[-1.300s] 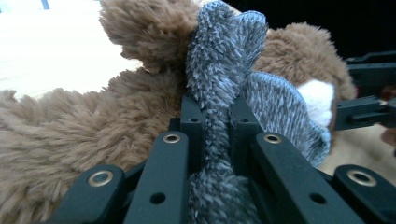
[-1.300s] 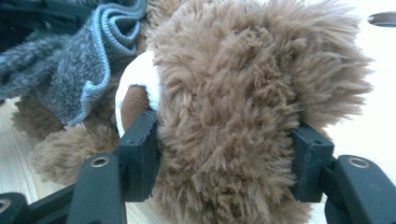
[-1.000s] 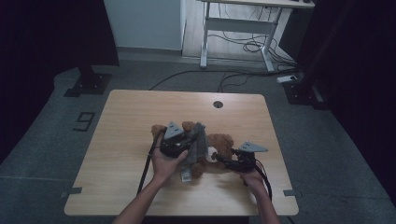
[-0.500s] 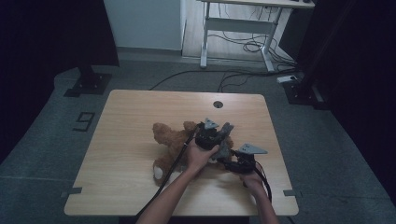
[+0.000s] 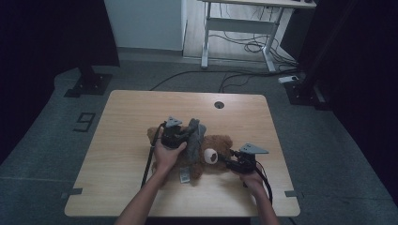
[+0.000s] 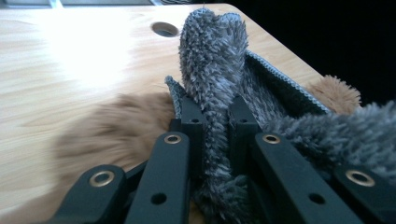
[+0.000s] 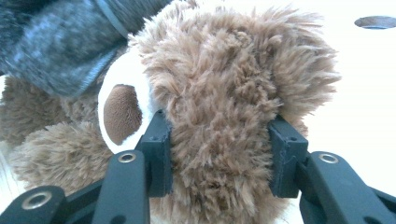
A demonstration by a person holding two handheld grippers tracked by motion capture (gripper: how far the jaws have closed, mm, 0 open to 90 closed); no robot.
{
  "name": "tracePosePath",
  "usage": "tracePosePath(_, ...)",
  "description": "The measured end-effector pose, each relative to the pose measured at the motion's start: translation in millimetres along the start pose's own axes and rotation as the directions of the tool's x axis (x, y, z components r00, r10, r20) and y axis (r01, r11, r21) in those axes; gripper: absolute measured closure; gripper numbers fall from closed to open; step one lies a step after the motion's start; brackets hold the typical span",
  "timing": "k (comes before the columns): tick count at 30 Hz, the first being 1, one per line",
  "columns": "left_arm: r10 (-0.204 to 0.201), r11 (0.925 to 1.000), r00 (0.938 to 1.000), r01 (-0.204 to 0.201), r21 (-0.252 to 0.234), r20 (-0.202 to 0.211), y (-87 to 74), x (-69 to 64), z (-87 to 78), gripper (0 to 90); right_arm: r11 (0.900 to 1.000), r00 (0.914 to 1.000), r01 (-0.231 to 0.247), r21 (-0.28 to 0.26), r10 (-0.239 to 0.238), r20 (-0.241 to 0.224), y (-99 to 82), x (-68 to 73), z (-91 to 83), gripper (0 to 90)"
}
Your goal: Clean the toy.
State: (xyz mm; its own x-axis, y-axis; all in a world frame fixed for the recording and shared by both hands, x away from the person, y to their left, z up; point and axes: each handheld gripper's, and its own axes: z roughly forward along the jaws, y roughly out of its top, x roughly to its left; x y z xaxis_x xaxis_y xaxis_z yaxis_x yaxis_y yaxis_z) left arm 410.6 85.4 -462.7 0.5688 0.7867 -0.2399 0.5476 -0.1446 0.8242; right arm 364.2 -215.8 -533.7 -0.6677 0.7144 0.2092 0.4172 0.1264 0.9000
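A brown teddy bear (image 5: 213, 152) lies on the wooden table (image 5: 131, 112). A grey fuzzy cloth (image 5: 195, 138) is draped over its body. My left gripper (image 5: 185, 136) is shut on a fold of that cloth (image 6: 212, 60), which stands up between the jaws of the left gripper (image 6: 215, 109). At the right, my right gripper (image 5: 225, 161) is at the bear's head. Its jaws have just been closing, and the right gripper (image 7: 219, 135) now presses the brown plush (image 7: 224, 84) from both sides, beside the white muzzle. The grey cloth (image 7: 56, 42) lies just behind.
A round cable hole (image 5: 219, 104) sits near the table's far edge. A small tag (image 5: 184, 176) lies at the bear's near side. On the floor behind are a white desk frame (image 5: 239, 28) with cables and a dark stand base (image 5: 89, 84).
My left hand swung right across the bear with the grey cloth, then came back left and lower. The right gripper stayed in place and its jaws narrowed on the bear's head.
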Motion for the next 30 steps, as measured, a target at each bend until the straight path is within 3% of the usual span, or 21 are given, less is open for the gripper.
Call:
tracePosePath(3,0.036,0.9993,0.9992,-0.036,0.005,-0.018,0.3,-0.4,-7.3,80.3,1.0000,1.0000,0.005,0.002,-0.005,-0.002,0.3,0.6,-0.7,51.0)
tracePosePath(6,0.037,0.9993,0.9989,-0.037,0.001,-0.028,1.1,3.4,-14.4,80.2,1.0000,1.0000,0.008,0.005,-0.008,-0.004,0.3,0.8,-1.6,50.0)
tracePosePath(9,0.028,0.9996,0.9979,-0.028,-0.004,-0.059,-0.8,15.6,-26.0,80.0,1.0000,0.9999,0.004,0.002,-0.004,-0.011,-0.5,-0.1,-1.9,49.2)
tracePosePath(15,-0.044,0.9988,0.9912,0.047,0.017,-0.125,-14.6,54.7,-45.6,79.9,1.0000,0.9999,0.000,0.003,0.000,-0.014,-0.2,-1.1,-2.1,47.9)
tracePosePath(18,-0.080,0.9964,0.9878,0.083,0.015,-0.133,-19.4,65.6,-49.4,79.9,1.0000,0.9999,0.001,0.006,-0.001,-0.012,0.2,-0.6,-2.3,47.4)
tracePosePath(22,-0.063,0.9979,0.9905,0.061,-0.024,-0.122,-14.7,54.2,-52.1,80.0,1.0000,0.9999,-0.003,0.006,0.003,-0.013,0.2,-0.9,-2.4,46.8)
tracePosePath(25,-0.061,0.9949,0.9959,0.056,-0.084,-0.066,-2.8,36.2,-55.5,80.0,0.9999,0.9998,-0.006,0.008,0.006,-0.017,-0.1,-1.7,-3.1,46.5)
tracePosePath(27,-0.038,0.9932,0.9991,0.035,-0.111,-0.020,8.9,17.8,-54.8,80.1,1.0000,0.9999,-0.006,0.007,0.006,-0.016,0.1,-1.7,-3.0,46.3)
tracePosePath(30,0.027,0.9936,0.9993,-0.024,-0.111,0.025,22.4,-11.3,-45.5,80.0,0.9999,0.9997,-0.014,0.004,0.014,-0.018,0.1,-1.9,-2.7,46.2)
